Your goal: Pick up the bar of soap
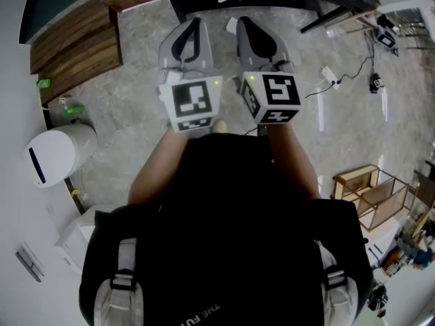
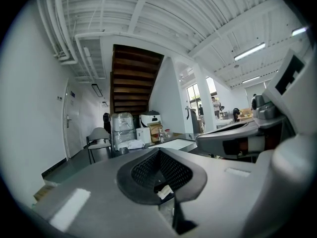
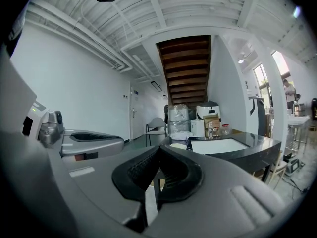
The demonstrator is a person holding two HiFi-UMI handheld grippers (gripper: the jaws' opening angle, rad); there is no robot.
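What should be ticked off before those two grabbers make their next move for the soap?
1. Bar of soap in sight: not ok, no view shows it.
2. Left gripper open: not ok, shut.
3. Right gripper open: not ok, shut.
4. Dark table reached: not ok, it lies ahead.
5. Floor cable clear of the path: cannot tell.

Even bright light; fisheye-warped, dark-vignetted edges

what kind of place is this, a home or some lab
Likely a lab or workshop hall: exposed ceiling pipes, an open wooden staircase, and a power strip lying on the stone floor.
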